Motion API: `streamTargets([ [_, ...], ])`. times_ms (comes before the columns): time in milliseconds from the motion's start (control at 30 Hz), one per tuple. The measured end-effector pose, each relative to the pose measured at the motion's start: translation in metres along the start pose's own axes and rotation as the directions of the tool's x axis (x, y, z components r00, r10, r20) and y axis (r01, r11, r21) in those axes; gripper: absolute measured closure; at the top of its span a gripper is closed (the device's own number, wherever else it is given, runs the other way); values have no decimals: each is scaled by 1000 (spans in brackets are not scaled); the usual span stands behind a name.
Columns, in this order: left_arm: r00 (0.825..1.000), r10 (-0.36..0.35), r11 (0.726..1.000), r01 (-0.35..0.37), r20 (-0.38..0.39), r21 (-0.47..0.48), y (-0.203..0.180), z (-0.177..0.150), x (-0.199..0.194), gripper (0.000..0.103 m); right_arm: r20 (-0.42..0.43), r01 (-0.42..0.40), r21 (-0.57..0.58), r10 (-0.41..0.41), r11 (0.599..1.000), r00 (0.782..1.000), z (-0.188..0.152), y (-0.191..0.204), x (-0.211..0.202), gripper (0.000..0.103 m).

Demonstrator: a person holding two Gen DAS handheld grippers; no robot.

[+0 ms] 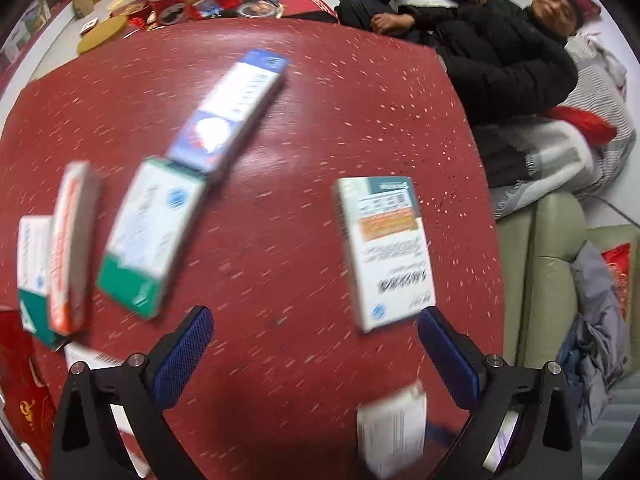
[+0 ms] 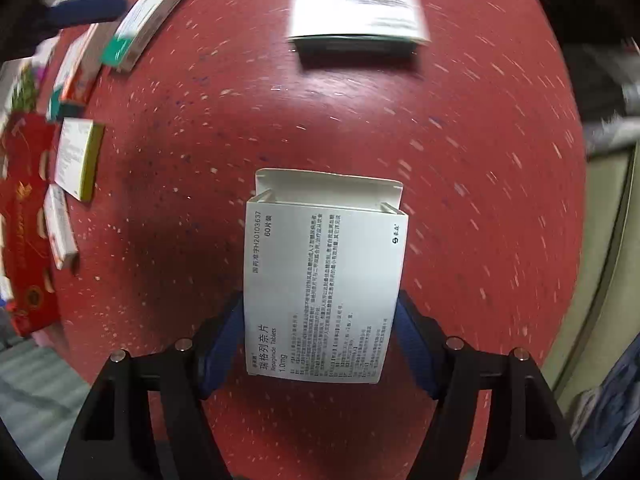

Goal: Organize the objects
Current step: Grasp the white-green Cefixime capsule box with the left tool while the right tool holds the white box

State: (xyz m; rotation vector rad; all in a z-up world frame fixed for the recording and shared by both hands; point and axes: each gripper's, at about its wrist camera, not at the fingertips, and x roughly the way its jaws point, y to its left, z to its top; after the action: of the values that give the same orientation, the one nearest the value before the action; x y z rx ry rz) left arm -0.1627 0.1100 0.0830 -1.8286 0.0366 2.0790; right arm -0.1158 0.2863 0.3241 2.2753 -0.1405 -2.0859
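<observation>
My right gripper (image 2: pixel 320 300) is shut on a white tablet box (image 2: pixel 326 280) with black print. Its blue pads press on the box's two long sides, and the end flap at the far end stands open. The box hangs just above the red speckled table (image 2: pixel 460 160). My left gripper (image 1: pixel 314 314) is open over the table with nothing between its fingers. A white box with an orange and teal label (image 1: pixel 384 252) lies close to its right finger. A green-and-white box (image 1: pixel 154 236) and a long blue-and-white box (image 1: pixel 232 114) lie to the left. The held box (image 1: pixel 392 432) shows blurred at the bottom.
More medicine boxes (image 1: pixel 72 248) crowd the table's left side, next to a red gift box (image 2: pixel 24 220). Tins and cartons (image 1: pixel 172 0) fill the far end. A person in a black jacket (image 1: pixel 500 60) lies on bedding right of the table, by a pale green sofa (image 1: pixel 540 280).
</observation>
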Motion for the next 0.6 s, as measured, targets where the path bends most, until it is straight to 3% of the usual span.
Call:
streamTargets([
  [133,1000,8,998,-9,-12,-57,-30,11,28,0,38,-109,70,107,992,994,-21,-24,-18,31],
  [233,999,45,996,-44,14,-80,-53,23,42,0,41,-117,74,114,990,993,-28,-29,-25,31],
  [333,995,100,991,-100,-6,-94,-67,32,63,0,43,-134,90,130,987,991,-31,-36,-28,31],
  [500,987,144,979,-152,-68,-136,-61,33,90,0,52,-150,105,145,983,988,-30,-46,-32,31],
  [600,978,202,972,-207,-57,-107,-63,32,94,0,66,-154,110,148,982,987,-28,-50,-36,31],
])
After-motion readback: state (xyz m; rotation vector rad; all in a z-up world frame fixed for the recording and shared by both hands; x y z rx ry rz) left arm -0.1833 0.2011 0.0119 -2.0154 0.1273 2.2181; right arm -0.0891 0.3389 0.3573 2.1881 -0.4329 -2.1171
